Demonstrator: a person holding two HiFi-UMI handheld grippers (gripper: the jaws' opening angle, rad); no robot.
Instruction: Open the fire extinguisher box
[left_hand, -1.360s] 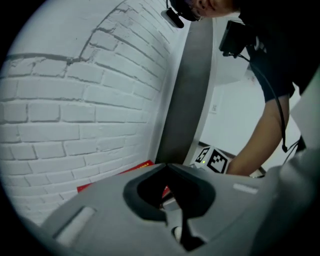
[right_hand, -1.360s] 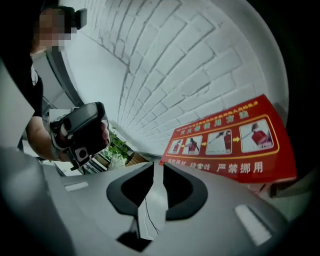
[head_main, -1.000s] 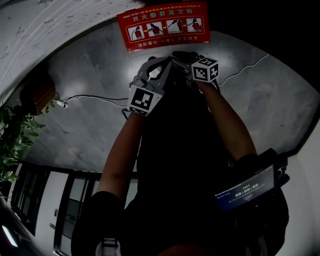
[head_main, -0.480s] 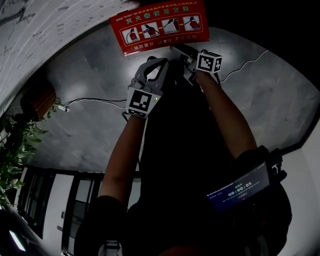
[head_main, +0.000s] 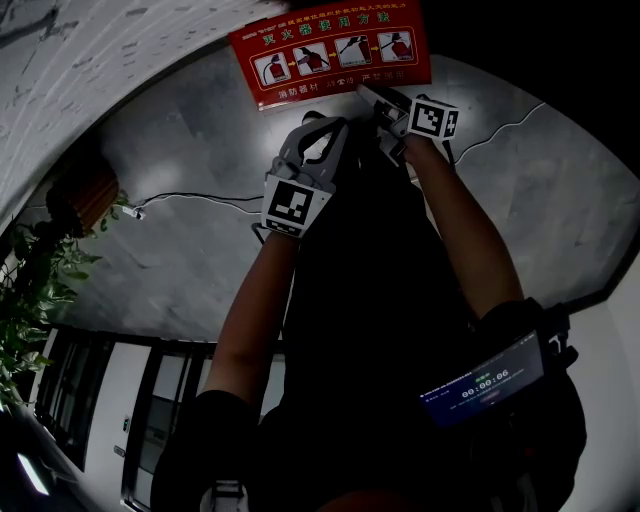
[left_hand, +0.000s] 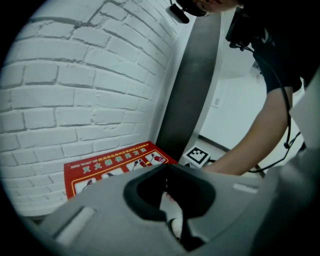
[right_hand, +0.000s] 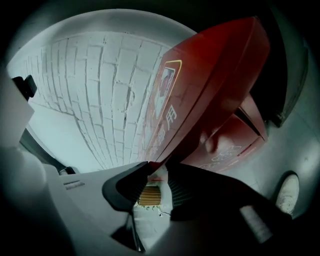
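Where the box is: the fire extinguisher box sits on the floor, right up against the white brick wall, directly below the person in the head view.

Lid: the red lid carries the yellow-bordered instruction sticker on top. In the right gripper view the lid slants above the box front with a dark gap under it, so it's probably cracked up a bit at the front edge. Honestly hard to be sure, though, as it could just be an overhanging lip.

Right gripper: the right gripper is at the lid's front edge, with the corner of that edge poking in between the jaws. The jaws are closing on it, but they don't look properly clamped yet, with a gap showing lower down between the pads.

Left gripper: the left gripper hangs just beside the box on the person's left, jaws together and nothing in them. It's not touching the box.

Done so far: the approach, basically. The right gripper is lined up on the lid edge.

Left to do: pretty much the whole job, by the looks of it. The right gripper needs a solid pinch on the edge, then has to swing the lid up and back toward the wall.

Watch out for: it's a thin edge held near the jaw tips, so a slip seems likely if the lift starts early.
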